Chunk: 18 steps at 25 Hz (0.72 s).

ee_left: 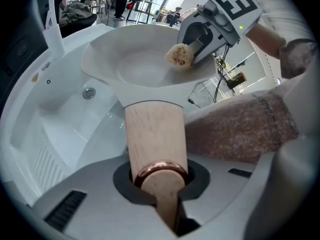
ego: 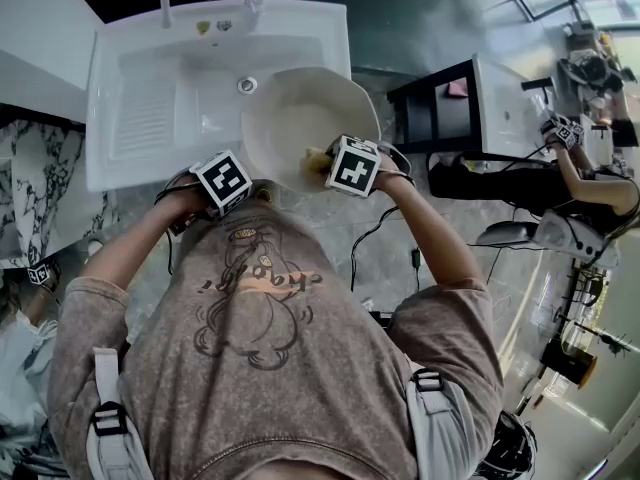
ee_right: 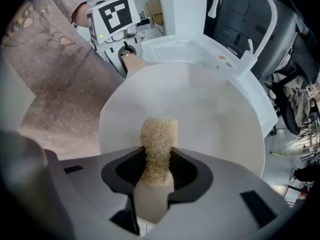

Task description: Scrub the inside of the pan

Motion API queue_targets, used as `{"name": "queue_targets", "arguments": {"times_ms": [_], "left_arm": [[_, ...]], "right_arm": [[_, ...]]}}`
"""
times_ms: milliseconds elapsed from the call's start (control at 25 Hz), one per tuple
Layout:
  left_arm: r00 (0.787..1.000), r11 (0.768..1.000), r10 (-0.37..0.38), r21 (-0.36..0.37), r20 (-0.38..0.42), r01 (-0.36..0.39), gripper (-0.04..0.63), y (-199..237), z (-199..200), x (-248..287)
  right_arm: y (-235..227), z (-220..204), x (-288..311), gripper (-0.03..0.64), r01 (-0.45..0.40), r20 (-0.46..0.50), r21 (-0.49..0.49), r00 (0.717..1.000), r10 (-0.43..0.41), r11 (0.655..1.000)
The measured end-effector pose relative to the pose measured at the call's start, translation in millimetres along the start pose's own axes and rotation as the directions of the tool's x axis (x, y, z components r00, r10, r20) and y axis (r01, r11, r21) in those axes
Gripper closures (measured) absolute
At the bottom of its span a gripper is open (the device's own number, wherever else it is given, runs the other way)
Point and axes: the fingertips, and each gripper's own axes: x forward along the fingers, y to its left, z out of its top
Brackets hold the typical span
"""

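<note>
A white pan (ego: 300, 118) is held tilted over the right end of the sink (ego: 150, 88). Its wooden handle (ee_left: 152, 139) with a copper ring runs into my left gripper (ee_left: 162, 191), which is shut on it; the same gripper (ego: 222, 181) shows below the pan in the head view. My right gripper (ee_right: 156, 176) is shut on a tan loofah scrubber (ee_right: 158, 139), whose end rests on the pan's inside (ee_right: 210, 114) near the rim. The scrubber (ee_left: 180, 55) and right gripper (ee_left: 212, 26) also show in the left gripper view, at the pan's (ee_left: 145, 64) right side.
The white sink has a ribbed drainboard (ego: 145, 118), a drain (ego: 247, 85) and a tap (ee_right: 240, 19) at the back. A black table (ego: 440, 108) stands to the right. Another person with grippers (ego: 580, 168) works at the far right. Cables (ego: 365, 248) lie on the floor.
</note>
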Motion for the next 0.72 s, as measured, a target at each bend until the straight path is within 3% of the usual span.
{"name": "queue_targets", "arguments": {"times_ms": [160,520,720], "left_arm": [[1.0,1.0,-0.002,0.0,0.0,0.002,0.551,0.0,0.8,-0.4],[1.0,1.0,-0.007,-0.007,-0.006,0.007,0.551,-0.5,1.1,1.9],[1.0,1.0,-0.011,-0.012,-0.005,0.011,0.551,-1.6,0.4,1.5]], "right_arm": [[17.2,12.9,5.0,0.462,-0.088,0.032,0.007,0.996,0.088,0.996],[28.5,47.3,11.3,0.463,-0.163,0.078,-0.083,0.982,0.169,0.983],[29.2,66.9,16.3,0.463,-0.184,0.102,-0.082,0.976,0.191,0.98]]}}
